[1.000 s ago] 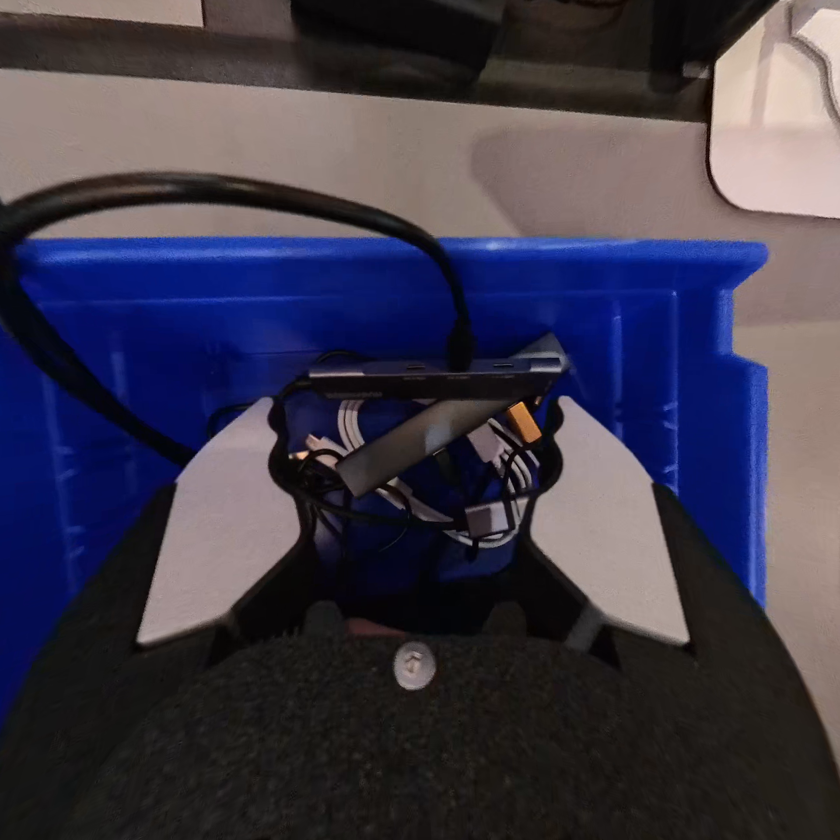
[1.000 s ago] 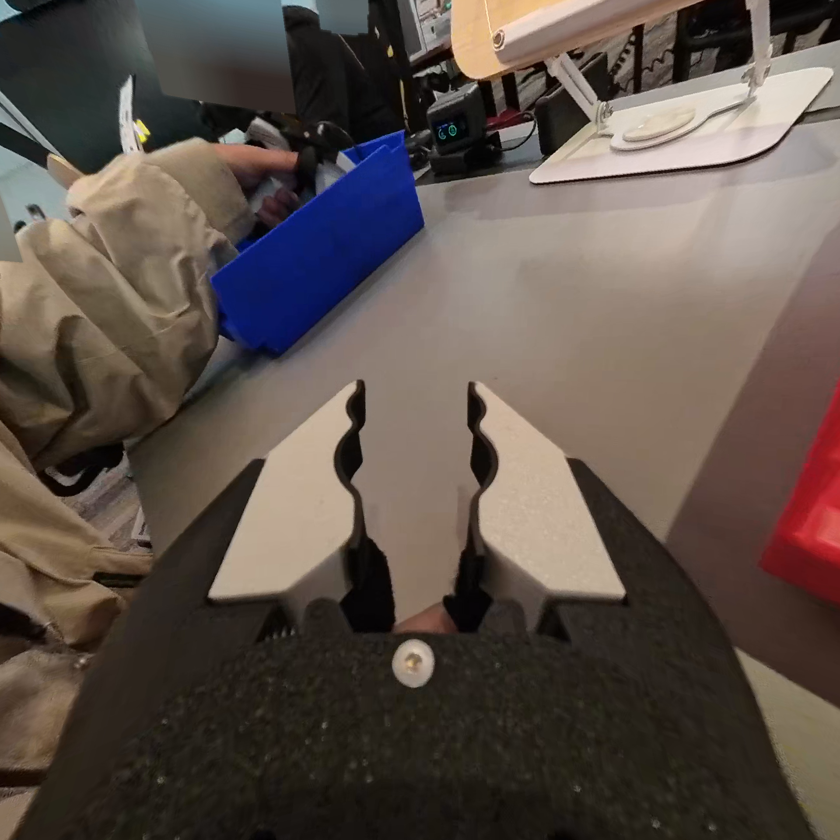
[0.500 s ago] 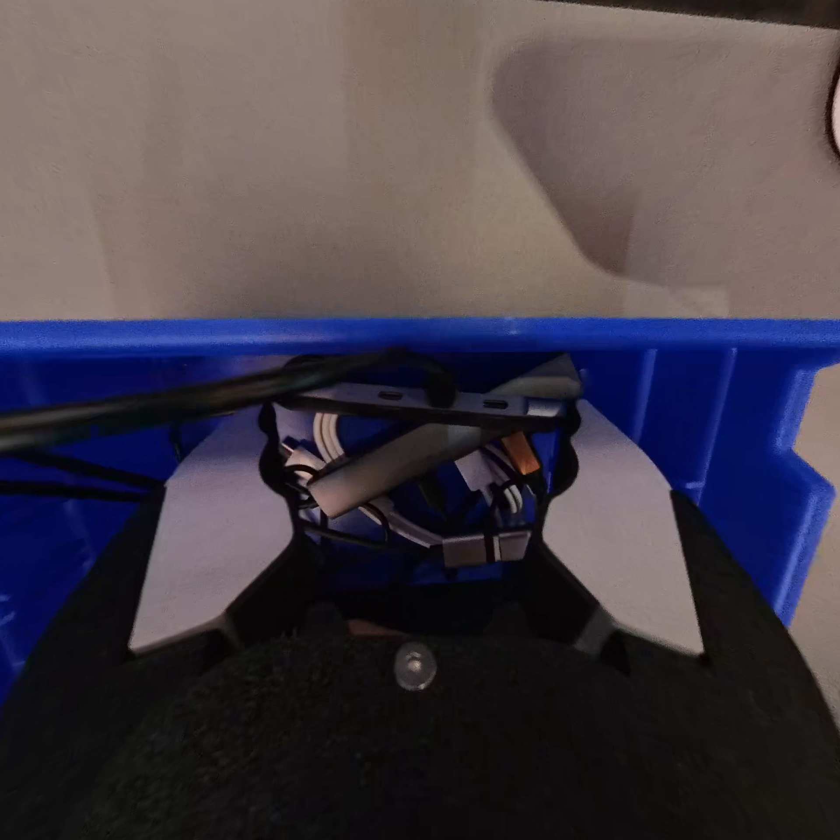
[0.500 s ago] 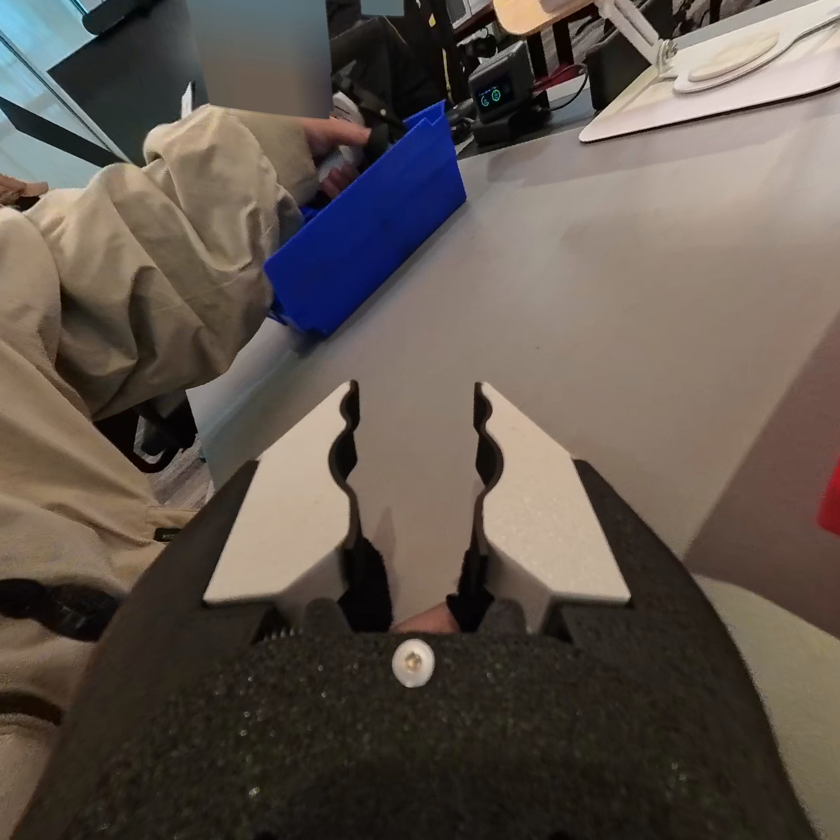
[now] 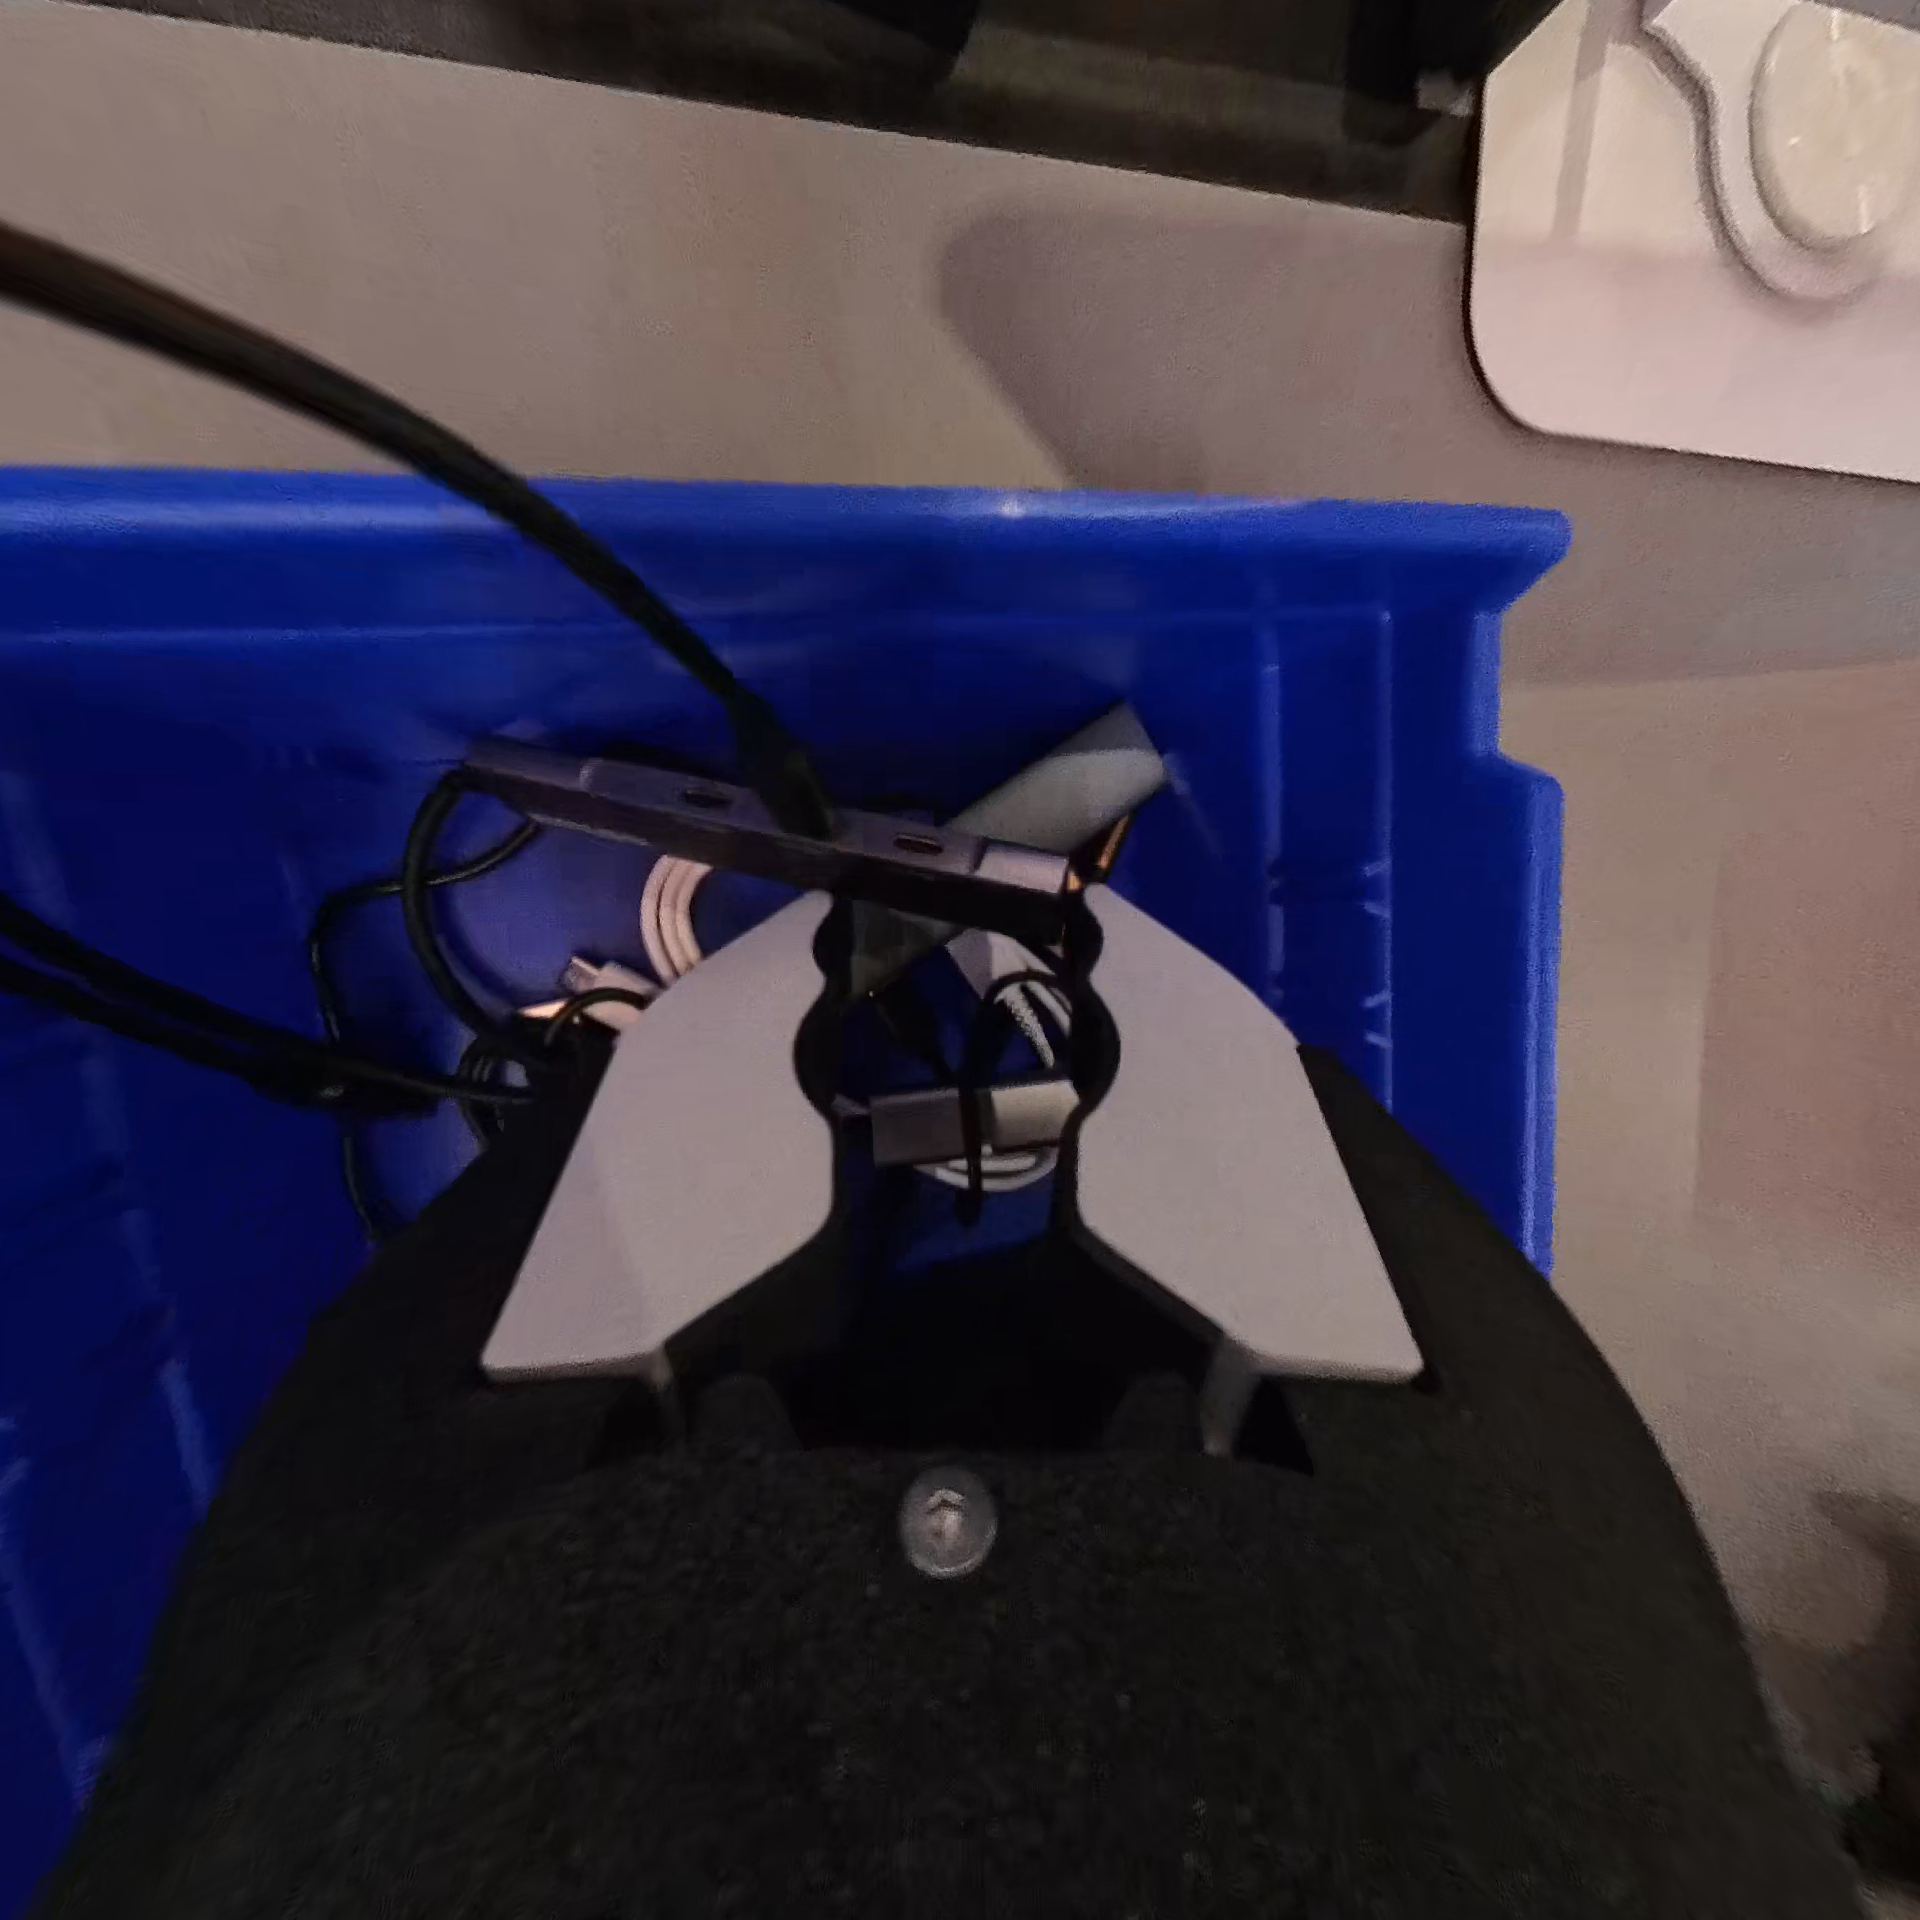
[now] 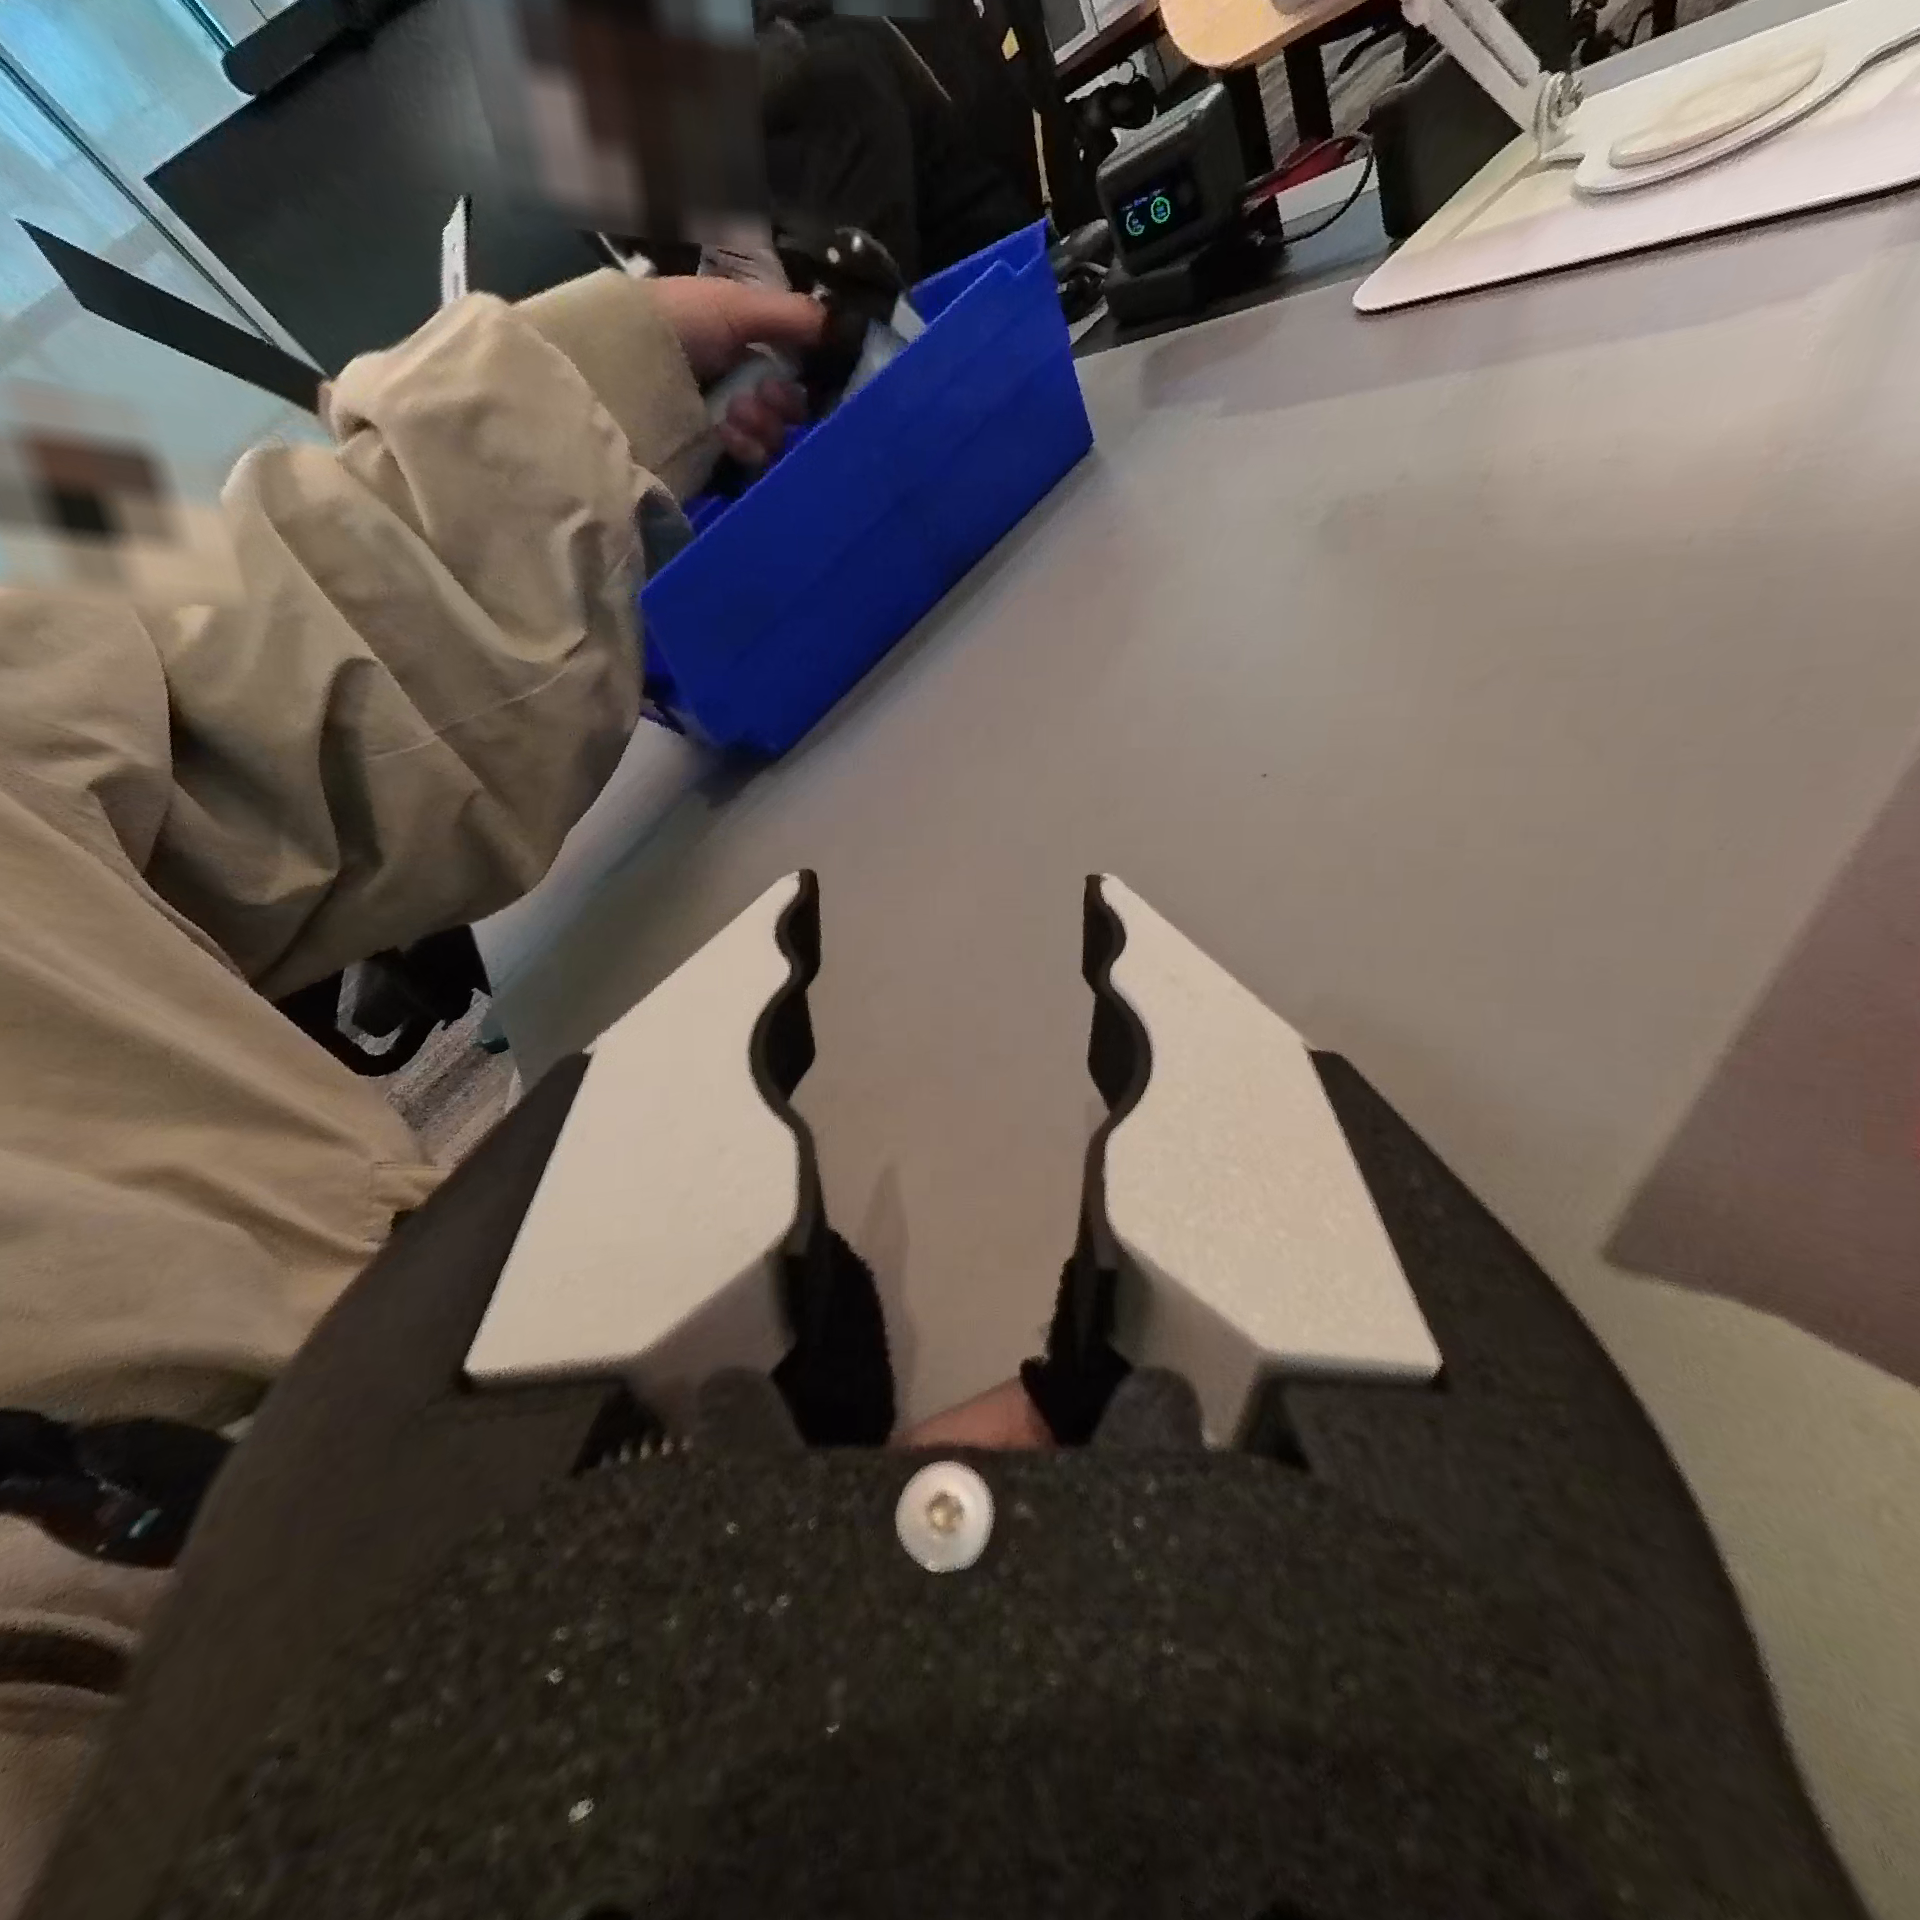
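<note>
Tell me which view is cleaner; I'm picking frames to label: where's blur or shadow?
Left wrist view: dim, the blue bin interior shadowed, the cables soft. Right wrist view: brighter, the table evenly lit, gripper sharp, edges smeared and bent by the wide lens.

We saw a grey table [image 6: 1403, 644] carrying everything. A blue plastic bin [image 6: 894, 540] stood directly on it near its left edge, and in the left wrist view the same bin [image 5: 935, 582] sat with bare tabletop [image 5: 623, 312] beyond its far wall. A white flat base plate [image 6: 1621, 197] lay on the table's far right part, well apart from the bin.
</note>
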### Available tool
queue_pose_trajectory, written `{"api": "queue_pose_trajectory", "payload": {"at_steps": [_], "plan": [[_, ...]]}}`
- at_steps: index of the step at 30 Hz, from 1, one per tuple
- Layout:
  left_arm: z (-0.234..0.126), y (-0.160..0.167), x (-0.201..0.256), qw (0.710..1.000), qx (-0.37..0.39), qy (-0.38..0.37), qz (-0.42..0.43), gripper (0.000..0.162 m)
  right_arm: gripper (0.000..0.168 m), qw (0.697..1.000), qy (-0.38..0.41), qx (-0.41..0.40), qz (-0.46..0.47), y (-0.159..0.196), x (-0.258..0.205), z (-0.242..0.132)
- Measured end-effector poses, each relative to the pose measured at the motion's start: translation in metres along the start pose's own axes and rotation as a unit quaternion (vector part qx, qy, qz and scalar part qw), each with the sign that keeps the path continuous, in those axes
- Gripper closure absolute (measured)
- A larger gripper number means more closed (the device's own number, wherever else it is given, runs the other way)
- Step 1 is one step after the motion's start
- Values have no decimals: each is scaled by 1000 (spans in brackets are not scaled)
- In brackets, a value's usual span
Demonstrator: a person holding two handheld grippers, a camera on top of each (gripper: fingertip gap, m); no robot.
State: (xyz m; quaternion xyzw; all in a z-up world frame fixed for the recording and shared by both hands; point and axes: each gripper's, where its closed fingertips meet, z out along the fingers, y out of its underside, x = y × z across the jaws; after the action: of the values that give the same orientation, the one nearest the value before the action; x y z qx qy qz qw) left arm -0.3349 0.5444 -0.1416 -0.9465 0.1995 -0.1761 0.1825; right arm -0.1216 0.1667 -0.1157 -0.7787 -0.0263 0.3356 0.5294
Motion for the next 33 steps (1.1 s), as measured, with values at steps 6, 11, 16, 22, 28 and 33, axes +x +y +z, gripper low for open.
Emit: {"api": "queue_pose_trajectory", "payload": {"at_steps": [6, 11, 16, 22, 28, 33], "plan": [[-23, -3, -18, 996, 17, -31, 86, 85, 118, 1000, 6, -6, -13, 2, -1, 1], [-18, -4, -28, 997, -37, -28, 55, 54, 118, 1000, 1, -18, -17, 7, -4, 6], [14, -8, -24, 996, -64, -46, 41, 43, 118, 999, -8, -26, -19, 9, -8, 11], [32, -12, -40, 994, -88, -59, 21, 33, 117, 999, -5, -32, -25, 11, -7, 11], [36, -9, -42, 995, -90, -30, -12, 32, 117, 999, -7, -34, -23, 13, -7, 10], [31, -10, -38, 997, -72, -39, -8, 43, 117, 999, -8, -39, -25, 15, -8, 10]]}}
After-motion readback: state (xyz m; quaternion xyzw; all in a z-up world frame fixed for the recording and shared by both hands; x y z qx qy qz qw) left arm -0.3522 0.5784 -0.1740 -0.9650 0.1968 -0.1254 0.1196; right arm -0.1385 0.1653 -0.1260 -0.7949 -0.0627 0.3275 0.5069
